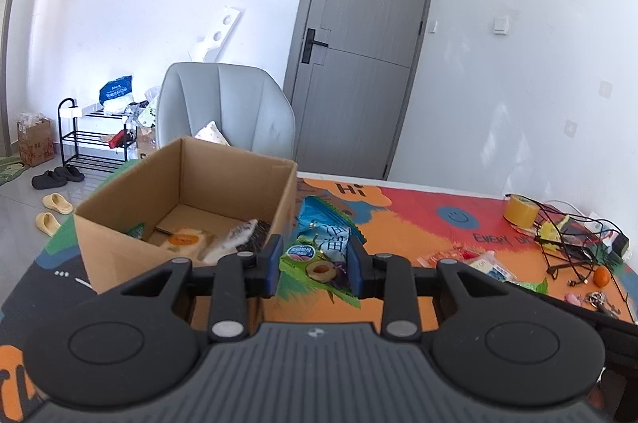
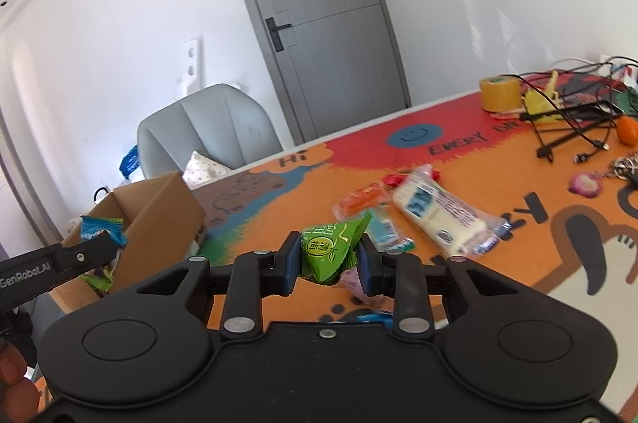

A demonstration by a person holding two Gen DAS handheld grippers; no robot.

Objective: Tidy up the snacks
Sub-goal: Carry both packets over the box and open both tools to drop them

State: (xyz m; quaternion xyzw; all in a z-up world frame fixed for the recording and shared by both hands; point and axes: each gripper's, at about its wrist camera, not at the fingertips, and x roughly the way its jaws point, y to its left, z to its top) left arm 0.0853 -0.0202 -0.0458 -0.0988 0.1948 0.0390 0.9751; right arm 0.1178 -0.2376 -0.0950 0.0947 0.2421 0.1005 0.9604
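A brown cardboard box stands on the table at the left; it shows in the right wrist view too. Inside lie an orange-labelled packet and a white packet. My left gripper is shut on a blue and green snack packet, just right of the box. My right gripper is shut on a green snack packet, above the table. The left gripper's finger with its blue packet shows beside the box. A long white packet, an orange packet and a blue one lie on the table.
A colourful mat covers the table. A yellow tape roll, tangled black cables, an orange fruit and keys sit at the far right. A grey chair and a grey door stand behind.
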